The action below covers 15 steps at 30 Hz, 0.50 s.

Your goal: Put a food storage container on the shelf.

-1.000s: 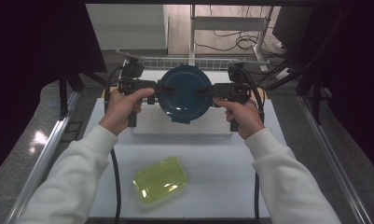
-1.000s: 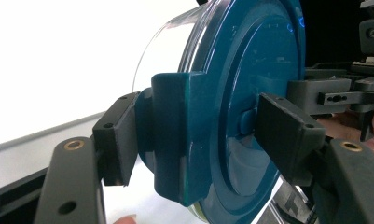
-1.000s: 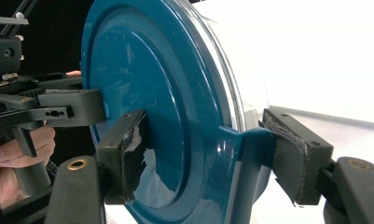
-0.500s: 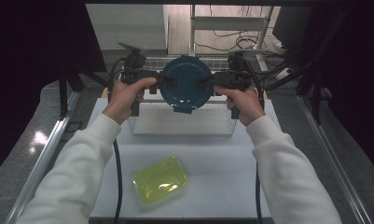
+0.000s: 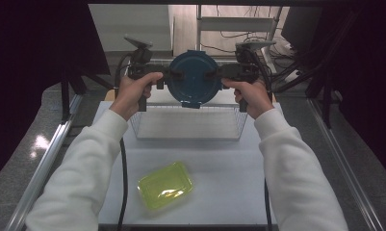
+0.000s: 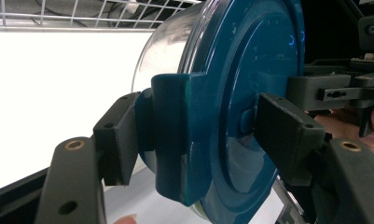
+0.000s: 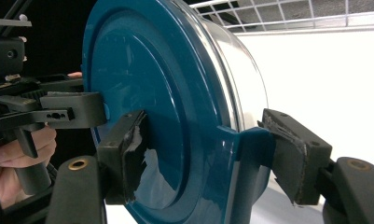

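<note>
A round container with a dark blue lid (image 5: 193, 77) is held in the air between the two grippers, above the far edge of a wire basket (image 5: 188, 126) that stands on the white table (image 5: 229, 178).

High view: the left gripper (image 5: 167, 75) is clamped on the container's left side, the right gripper (image 5: 218, 74) on its right side. Each is gripped by a hand in a white sleeve. The lid's face is turned toward the person, so the container is tipped on its side.

Left gripper view: a blue latch tab (image 6: 173, 140) on the lid's rim is caught between the jaws; one pad is pressed on the tab's outer side, the other on the lid's face. The clear body (image 6: 163, 46) is seen behind the lid.

Right gripper view: the opposite tab is pinched the same way, one worn pad on the lid's face, the other behind the tab.

A yellow-green lidded box (image 5: 165, 185) lies on the table near the person, well apart from the basket.
</note>
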Motion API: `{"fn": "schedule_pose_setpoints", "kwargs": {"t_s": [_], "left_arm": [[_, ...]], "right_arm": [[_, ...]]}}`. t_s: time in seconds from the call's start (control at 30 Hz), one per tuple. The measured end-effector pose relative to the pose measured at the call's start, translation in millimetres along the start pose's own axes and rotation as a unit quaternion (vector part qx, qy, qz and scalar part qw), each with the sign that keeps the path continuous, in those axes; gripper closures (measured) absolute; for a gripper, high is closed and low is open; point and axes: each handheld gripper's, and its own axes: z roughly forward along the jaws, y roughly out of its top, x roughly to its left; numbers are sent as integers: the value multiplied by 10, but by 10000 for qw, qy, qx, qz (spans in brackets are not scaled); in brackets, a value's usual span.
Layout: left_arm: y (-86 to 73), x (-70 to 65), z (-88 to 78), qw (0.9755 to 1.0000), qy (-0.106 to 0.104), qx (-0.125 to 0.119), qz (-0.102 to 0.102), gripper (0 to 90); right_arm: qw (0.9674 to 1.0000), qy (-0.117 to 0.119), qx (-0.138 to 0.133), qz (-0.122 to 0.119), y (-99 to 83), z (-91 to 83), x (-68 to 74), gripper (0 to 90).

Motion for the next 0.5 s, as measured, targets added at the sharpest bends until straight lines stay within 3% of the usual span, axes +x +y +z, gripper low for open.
{"fn": "schedule_pose_setpoints", "kwargs": {"t_s": [0.3, 0.5], "left_arm": [[126, 151, 128, 9999, 14, 108, -3, 345], [171, 253, 225, 9998, 11, 177, -116, 346]], "right_arm": [[9998, 68, 56, 159, 162, 133, -175, 325], [9995, 73, 66, 295, 217, 224, -285, 324]]}}
